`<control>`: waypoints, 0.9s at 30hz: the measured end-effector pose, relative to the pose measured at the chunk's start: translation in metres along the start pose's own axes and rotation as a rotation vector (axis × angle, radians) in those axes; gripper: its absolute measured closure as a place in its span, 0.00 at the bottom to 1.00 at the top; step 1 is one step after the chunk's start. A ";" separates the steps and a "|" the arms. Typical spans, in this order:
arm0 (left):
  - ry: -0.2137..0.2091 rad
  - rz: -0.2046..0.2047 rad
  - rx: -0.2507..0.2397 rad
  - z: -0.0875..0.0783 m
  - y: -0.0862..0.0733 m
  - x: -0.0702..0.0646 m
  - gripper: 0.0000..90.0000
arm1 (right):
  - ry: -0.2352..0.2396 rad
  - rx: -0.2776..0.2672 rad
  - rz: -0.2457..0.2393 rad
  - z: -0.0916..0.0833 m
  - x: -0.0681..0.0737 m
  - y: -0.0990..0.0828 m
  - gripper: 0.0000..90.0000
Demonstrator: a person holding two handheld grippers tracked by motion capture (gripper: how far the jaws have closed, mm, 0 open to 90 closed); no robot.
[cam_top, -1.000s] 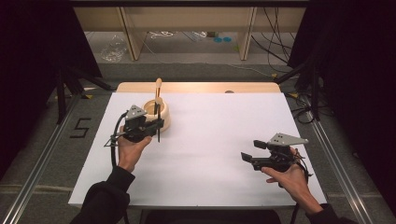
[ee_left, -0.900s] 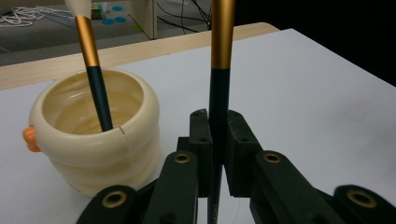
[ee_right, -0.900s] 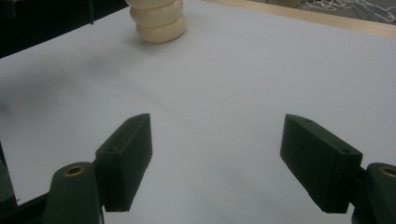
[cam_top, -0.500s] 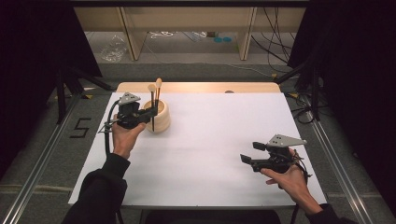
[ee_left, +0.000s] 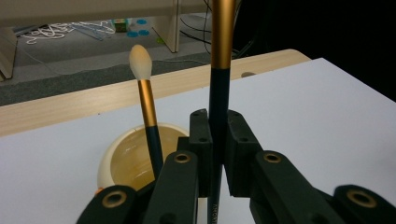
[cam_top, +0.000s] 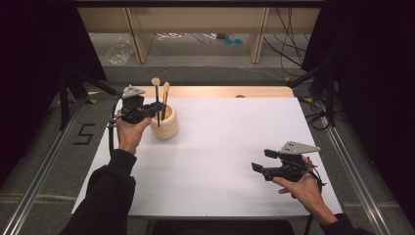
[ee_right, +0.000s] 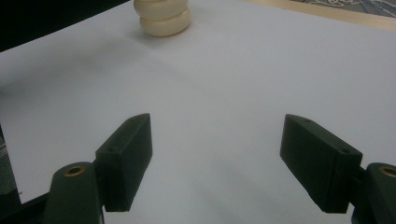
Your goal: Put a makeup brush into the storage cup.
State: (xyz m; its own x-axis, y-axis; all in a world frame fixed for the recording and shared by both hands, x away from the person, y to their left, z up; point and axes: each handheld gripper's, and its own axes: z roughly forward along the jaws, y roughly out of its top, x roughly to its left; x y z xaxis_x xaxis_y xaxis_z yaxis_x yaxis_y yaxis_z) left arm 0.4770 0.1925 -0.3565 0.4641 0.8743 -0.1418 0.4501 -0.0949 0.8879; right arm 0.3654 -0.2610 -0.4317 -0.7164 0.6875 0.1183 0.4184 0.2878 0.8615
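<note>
A cream wooden pot point(cam_top: 167, 128) stands at the back left of the white sheet point(cam_top: 230, 137). One makeup brush point(cam_top: 165, 95) with a gold ferrule and a pale tip stands in the pot. My left gripper point(cam_top: 152, 106) is shut on the dark handle of a second brush point(cam_top: 157, 100) and holds it upright at the pot's near-left rim. In the left gripper view the pads point(ee_left: 201, 140) clamp that handle point(ee_left: 219, 93), with the potted brush point(ee_left: 145, 100) and the pot point(ee_left: 116, 161) behind. My right gripper point(cam_top: 263, 160) hovers open over the sheet's right front, its jaws point(ee_right: 217, 140) with nothing between them.
A wooden table strip point(cam_top: 220, 91) runs along the sheet's far edge. Beyond it lie floor cables point(cam_top: 186, 36) and wooden legs point(cam_top: 139, 34). Black stand legs point(cam_top: 68, 93) and metal rails point(cam_top: 44, 161) flank the table. The right gripper view has the pot point(ee_right: 162, 21) far off.
My left gripper has risen and moved toward the back of the table with the brush, to the pot's rim. The right gripper has stayed put.
</note>
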 end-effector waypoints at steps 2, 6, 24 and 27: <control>0.003 -0.007 -0.008 0.001 0.003 0.002 0.92 | -0.006 0.008 -0.001 -0.001 0.000 0.000 0.29; 0.014 -0.007 -0.007 0.005 0.007 0.005 0.92 | -0.014 0.028 -0.004 -0.002 -0.001 0.000 0.29; 0.064 -0.019 0.002 0.020 0.013 0.018 0.92 | -0.003 0.022 -0.007 0.000 -0.001 -0.001 0.29; 0.074 -0.017 -0.001 0.022 0.014 0.019 0.92 | -0.003 0.021 -0.008 0.000 0.000 -0.001 0.29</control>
State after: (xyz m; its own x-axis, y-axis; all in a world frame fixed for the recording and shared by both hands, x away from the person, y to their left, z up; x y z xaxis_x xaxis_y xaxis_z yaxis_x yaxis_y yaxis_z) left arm 0.5090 0.1970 -0.3564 0.3984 0.9087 -0.1243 0.4567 -0.0791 0.8861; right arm 0.3655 -0.2613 -0.4325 -0.7186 0.6867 0.1098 0.4238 0.3072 0.8521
